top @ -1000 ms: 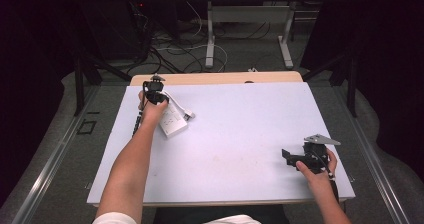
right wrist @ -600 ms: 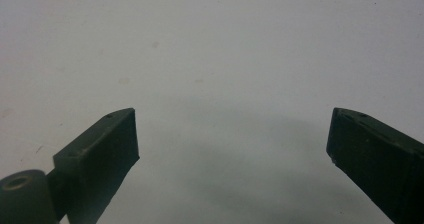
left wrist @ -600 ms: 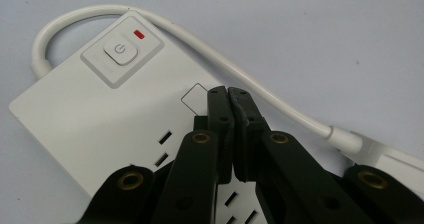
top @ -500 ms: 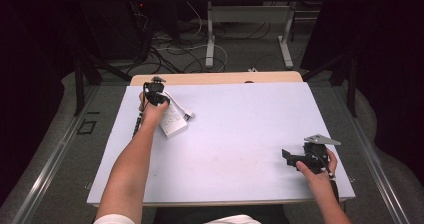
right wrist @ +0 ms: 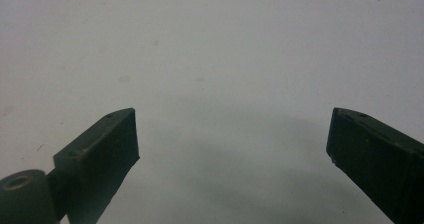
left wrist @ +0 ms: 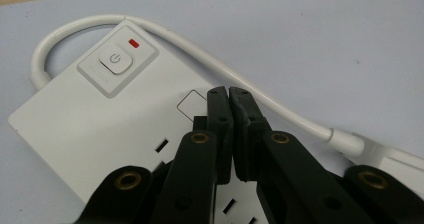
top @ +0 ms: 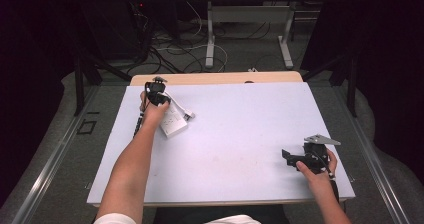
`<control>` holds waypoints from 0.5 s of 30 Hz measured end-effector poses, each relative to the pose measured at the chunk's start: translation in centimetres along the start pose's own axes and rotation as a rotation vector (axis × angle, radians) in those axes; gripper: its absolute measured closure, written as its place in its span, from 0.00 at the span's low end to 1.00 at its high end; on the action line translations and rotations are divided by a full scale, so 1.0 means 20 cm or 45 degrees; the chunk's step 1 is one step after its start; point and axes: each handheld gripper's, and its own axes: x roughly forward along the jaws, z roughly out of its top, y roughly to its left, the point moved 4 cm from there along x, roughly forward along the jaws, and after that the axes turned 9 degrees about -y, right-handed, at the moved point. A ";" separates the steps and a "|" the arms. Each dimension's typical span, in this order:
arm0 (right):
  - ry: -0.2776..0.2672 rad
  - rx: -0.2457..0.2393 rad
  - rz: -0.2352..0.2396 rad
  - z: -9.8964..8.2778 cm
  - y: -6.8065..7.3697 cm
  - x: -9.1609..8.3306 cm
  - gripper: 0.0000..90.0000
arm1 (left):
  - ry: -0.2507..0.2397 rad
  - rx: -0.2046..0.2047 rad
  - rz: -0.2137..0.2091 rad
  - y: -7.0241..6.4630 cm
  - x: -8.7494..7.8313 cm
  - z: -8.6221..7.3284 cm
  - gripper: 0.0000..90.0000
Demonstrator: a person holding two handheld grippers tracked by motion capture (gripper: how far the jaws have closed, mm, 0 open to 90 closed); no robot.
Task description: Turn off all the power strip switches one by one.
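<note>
The left gripper [left wrist: 229, 91] is hovering over a white rectangular plastic power strip [left wrist: 100, 119] with its two black jaws pressed together and nothing between them; the tips are sitting above the strip's face, just beside a small square outline, though whether they are touching it cannot be told. In the high view the left gripper [top: 156, 95] is sitting at the far left of the pale lavender tabletop [top: 240, 134], with the power strip [top: 174, 124] just below it. The strip's long axis is running diagonally, its switch end towards the far left, where a white push button [left wrist: 116, 60] and a small red indicator [left wrist: 134, 43] are showing. A white cable [left wrist: 240, 84] is looping from that end along the strip's side to a white plug [top: 188, 115]. The right gripper [top: 295, 156] is resting well apart, near the table's front right, its jaws spread wide over bare tabletop [right wrist: 215, 59].
</note>
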 end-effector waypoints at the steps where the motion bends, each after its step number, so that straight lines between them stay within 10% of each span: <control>1: 0.001 -0.001 0.000 0.00 0.00 0.00 0.06 | 0.002 0.001 -0.001 0.00 0.00 0.00 0.98; 15: 0.001 0.001 -0.001 0.00 0.00 0.00 0.06 | -0.012 -0.018 0.007 0.03 0.00 -0.02 1.00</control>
